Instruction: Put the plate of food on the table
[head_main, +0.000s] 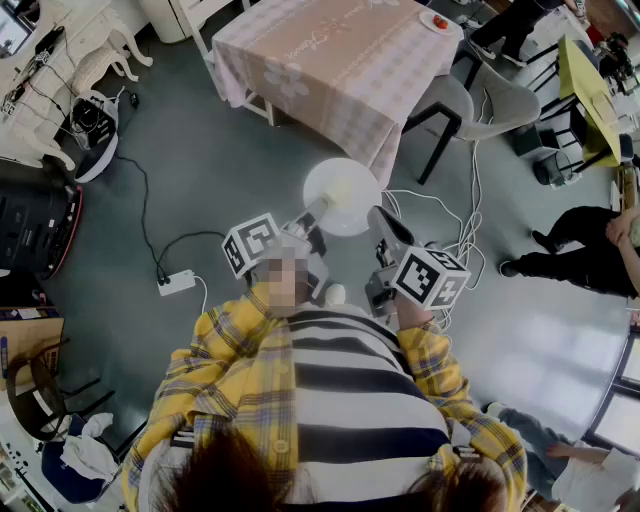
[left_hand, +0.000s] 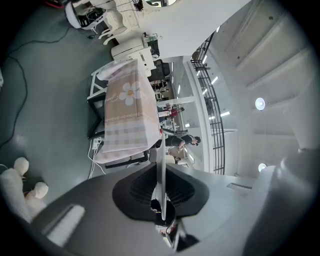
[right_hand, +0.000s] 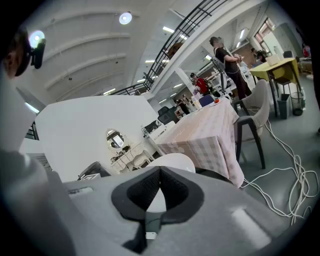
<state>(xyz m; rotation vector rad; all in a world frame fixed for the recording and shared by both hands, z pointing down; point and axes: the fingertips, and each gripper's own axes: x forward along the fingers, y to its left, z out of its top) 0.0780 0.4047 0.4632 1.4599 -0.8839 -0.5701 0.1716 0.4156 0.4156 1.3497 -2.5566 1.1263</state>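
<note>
Plate (head_main: 342, 195), short of the far table (head_main: 330, 60), is pinched at its rim by left gripper (head_main: 318, 210) and right gripper (head_main: 378, 216); if the 2 tilt unevenly, it may slip free.

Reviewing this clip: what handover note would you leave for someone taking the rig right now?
Left tool: shut on the plate at its rim.
Right tool: looks shut on the plate's right rim.
Plate: held in the air over the floor, short of the table with the checked cloth; its food is too washed out to identify.
Done: plate lifted, in both tools.
Left: reach the table, set the plate down, release.
</note>
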